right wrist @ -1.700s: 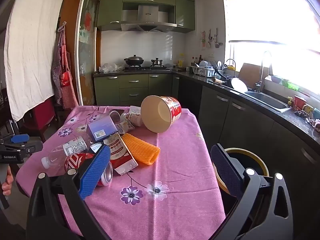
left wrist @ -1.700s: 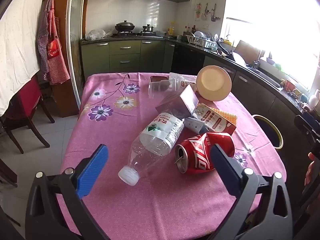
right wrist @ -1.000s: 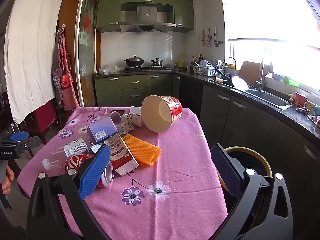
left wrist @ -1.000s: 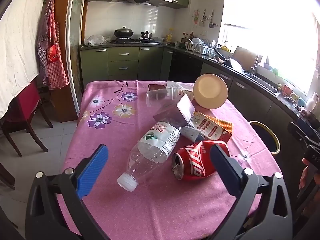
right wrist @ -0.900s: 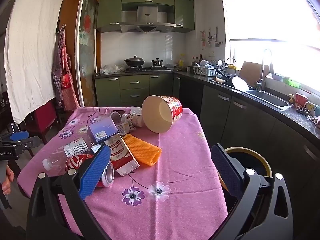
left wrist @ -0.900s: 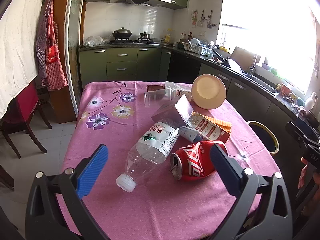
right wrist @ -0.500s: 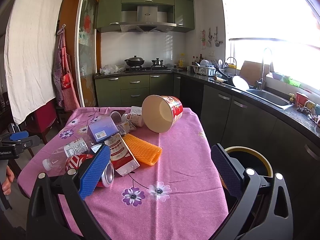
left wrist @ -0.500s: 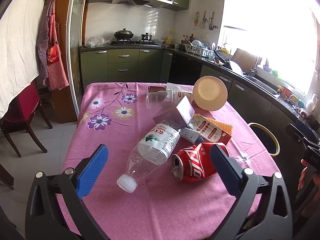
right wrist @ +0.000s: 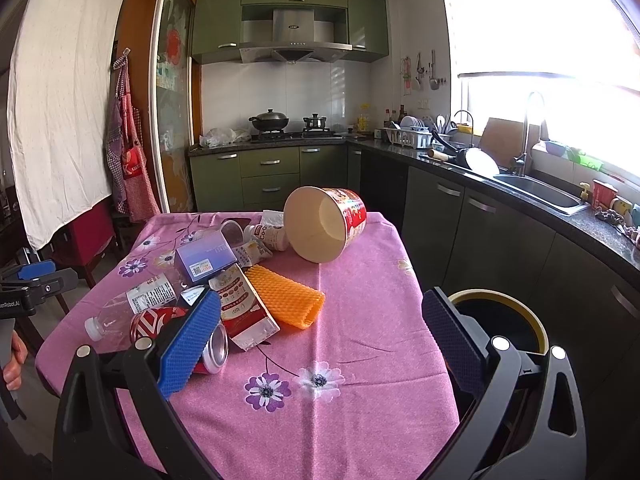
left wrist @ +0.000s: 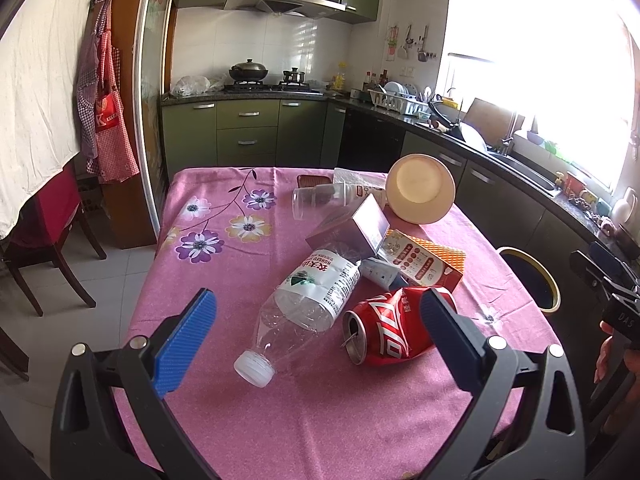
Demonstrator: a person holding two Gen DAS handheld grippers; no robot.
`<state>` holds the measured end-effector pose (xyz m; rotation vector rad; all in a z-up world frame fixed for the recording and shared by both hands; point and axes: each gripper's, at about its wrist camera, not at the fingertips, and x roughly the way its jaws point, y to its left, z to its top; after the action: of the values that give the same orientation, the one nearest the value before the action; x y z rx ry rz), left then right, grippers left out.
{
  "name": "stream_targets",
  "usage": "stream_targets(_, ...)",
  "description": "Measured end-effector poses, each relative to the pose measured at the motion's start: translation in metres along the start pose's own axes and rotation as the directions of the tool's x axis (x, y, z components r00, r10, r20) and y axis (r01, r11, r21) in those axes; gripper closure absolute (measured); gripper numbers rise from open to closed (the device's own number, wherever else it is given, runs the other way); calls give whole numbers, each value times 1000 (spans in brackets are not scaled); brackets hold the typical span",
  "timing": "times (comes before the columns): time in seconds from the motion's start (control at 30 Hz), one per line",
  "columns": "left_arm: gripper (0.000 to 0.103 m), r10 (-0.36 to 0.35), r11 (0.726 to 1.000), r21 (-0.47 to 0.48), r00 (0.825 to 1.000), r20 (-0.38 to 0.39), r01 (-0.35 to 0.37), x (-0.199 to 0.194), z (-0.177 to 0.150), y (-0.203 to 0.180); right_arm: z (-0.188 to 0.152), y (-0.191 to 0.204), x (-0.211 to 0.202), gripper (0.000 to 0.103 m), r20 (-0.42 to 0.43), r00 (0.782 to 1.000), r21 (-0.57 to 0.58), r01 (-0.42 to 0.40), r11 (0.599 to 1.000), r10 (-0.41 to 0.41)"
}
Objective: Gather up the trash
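Trash is piled on a table with a pink flowered cloth [left wrist: 224, 264]. In the left wrist view a clear plastic bottle [left wrist: 308, 304] and a crushed red can [left wrist: 388, 332] lie nearest, just beyond my open left gripper [left wrist: 316, 340]. Behind them are a printed carton [left wrist: 420, 266], a purple box [left wrist: 356, 232], a clear cup [left wrist: 316, 202] and a tipped paper bucket [left wrist: 420, 188]. My right gripper [right wrist: 320, 340] hangs open above the cloth [right wrist: 360, 360], with the can [right wrist: 148, 322] by its left finger and an orange foam sleeve [right wrist: 284, 296] ahead.
A dark bin with a yellow rim [right wrist: 500, 320] stands on the floor right of the table, below the green kitchen counter [right wrist: 520, 196]. Chairs [left wrist: 48, 236] stand at the left. A hand [right wrist: 14, 360] holds the other gripper at the left edge.
Both grippers stay open and empty. The left view has drifted slightly, backing off a little from the bottle and can; the trash has not moved.
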<state>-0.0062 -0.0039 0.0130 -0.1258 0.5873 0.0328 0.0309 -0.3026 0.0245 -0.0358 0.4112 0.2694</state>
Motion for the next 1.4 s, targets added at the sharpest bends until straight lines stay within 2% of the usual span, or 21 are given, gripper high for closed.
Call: stream_targets(1.4,6,-7,1000,4,1000,-21,7,7,-3,-6,-8,1,10,4,-14,1000,9,-1,1000,1)
